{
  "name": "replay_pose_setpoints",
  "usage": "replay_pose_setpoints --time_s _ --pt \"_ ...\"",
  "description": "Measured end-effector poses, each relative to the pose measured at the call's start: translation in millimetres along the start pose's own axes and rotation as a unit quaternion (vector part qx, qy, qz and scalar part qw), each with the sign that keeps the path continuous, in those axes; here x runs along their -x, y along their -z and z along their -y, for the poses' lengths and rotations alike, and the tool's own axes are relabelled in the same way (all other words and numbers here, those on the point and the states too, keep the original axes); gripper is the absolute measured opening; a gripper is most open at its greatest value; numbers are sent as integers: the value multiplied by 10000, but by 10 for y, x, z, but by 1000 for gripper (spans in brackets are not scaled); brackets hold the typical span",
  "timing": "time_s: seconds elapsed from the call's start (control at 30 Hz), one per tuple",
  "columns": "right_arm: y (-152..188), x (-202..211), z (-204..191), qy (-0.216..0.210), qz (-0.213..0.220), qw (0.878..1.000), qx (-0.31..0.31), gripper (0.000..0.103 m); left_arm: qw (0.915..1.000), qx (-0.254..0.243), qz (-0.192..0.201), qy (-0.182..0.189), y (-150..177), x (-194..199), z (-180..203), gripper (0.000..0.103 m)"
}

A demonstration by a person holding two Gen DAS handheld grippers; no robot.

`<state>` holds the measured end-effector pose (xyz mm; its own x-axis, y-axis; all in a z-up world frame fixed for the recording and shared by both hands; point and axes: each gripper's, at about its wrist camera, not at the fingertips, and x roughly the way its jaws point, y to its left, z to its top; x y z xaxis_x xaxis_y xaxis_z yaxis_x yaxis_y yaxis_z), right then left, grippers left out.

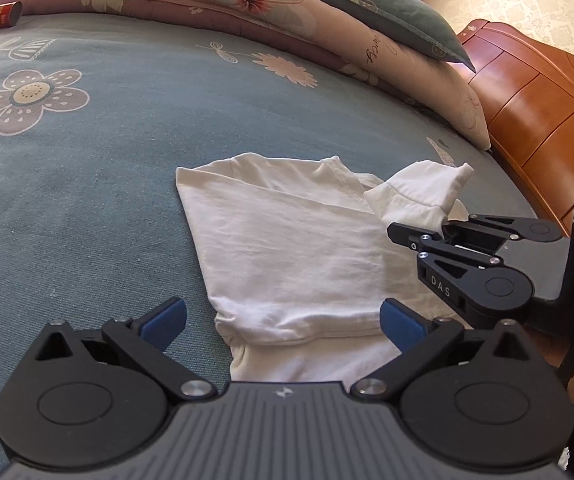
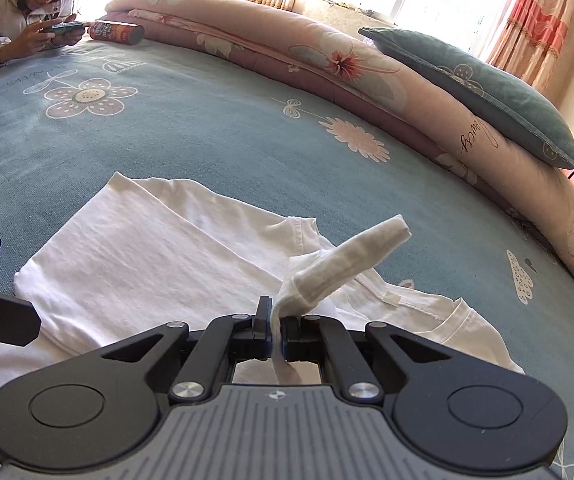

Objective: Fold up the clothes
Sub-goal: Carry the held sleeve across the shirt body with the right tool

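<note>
A white T-shirt (image 1: 287, 240) lies partly folded on the blue flowered bedsheet (image 1: 87, 184). My left gripper (image 1: 283, 324) is open just above the shirt's near folded edge, its blue pads (image 1: 165, 322) spread wide with nothing between them. To its right, my right gripper (image 1: 419, 236) is shut on the shirt's sleeve (image 1: 419, 192), which stands up above the fabric. In the right wrist view the T-shirt (image 2: 159, 264) spreads out ahead, and the right gripper (image 2: 275, 328) pinches the sleeve (image 2: 347, 260), which sticks up and to the right. The collar (image 2: 439, 316) lies to the right.
A folded pink floral quilt (image 2: 287, 52) and a teal pillow (image 2: 479, 88) line the far side of the bed. A red can (image 2: 117, 32) lies by the quilt. A person (image 2: 15, 12) sits at the far left corner with a phone. A wooden headboard (image 1: 539, 104) rises at right.
</note>
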<state>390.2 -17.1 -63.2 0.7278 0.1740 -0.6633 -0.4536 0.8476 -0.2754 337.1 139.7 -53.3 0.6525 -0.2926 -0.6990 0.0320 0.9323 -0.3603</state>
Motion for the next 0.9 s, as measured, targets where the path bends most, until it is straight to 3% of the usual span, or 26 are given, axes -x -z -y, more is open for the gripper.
replay_pose_setpoints --time_s 0.4,0.9 --pt "128 -80 -187 -71 -125 9995 271 5 9999 32 -33 -100 -1 -30 -36 102" --pt "241 107 -429 -163 143 9905 1361 5 9999 72 -12 -143 -12 -12 -68 102"
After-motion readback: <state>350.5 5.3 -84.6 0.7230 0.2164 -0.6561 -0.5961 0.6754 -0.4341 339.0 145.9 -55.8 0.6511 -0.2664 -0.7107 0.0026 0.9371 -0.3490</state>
